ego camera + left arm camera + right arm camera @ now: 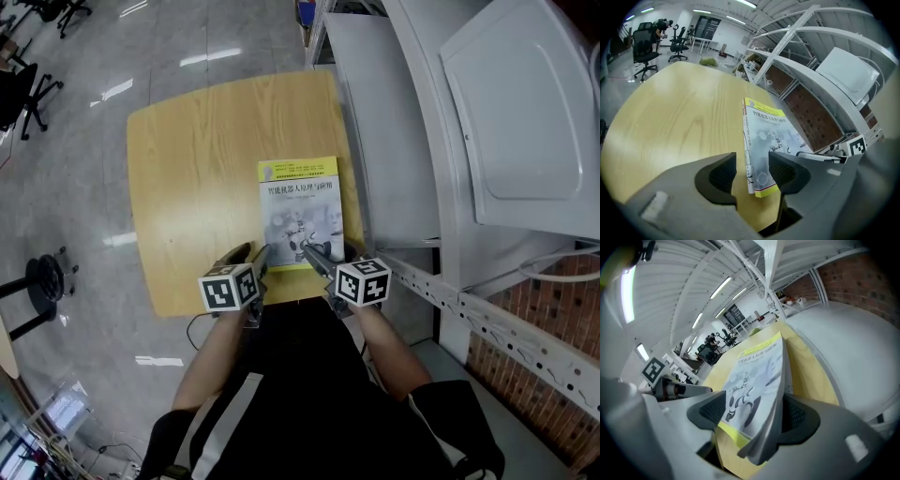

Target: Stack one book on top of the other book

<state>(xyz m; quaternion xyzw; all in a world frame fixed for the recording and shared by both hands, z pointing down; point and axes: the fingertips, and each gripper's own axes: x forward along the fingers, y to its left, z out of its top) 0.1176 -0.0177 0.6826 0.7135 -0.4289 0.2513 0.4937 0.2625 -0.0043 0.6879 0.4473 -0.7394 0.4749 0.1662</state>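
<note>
The book (300, 211) lies flat on the worktop (197, 187), toward its 3 o'clock edge and close beside the white cabinet (506, 122). Its long axis runs from 12 to 6 o'clock in the head view, with the yellow title band at the far end. Only one cover shows. The left gripper view shows a thick side edge on the book (768, 136), so a second volume may well lie under it, but I cannot tell for sure.

The book is at 12 o'clock from both tongs, and its near short edge runs between them. The left tongs (258, 253) are at the book's 7 o'clock corner. Their jaws stand apart, with that corner between them and nearer the right-hand jaw, and neither pad presses on it (752, 168). The right tongs (317, 253) are at the 5 o'clock corner, jaws also spread. In the right gripper view the corner of the book (754, 376) stands between the pads, slightly lifted and sagging, and looks unclamped (754, 413).

Neither hand is clearly nearer, as each sits at its own corner. The left forearm (220, 361) and right forearm (389, 347) reach up from 6 o'clock and converge, and both tongs tilt steeply down toward the near edge. Judging by this, any further nudge or withdrawal would run along the 12-to-6 line.
</note>
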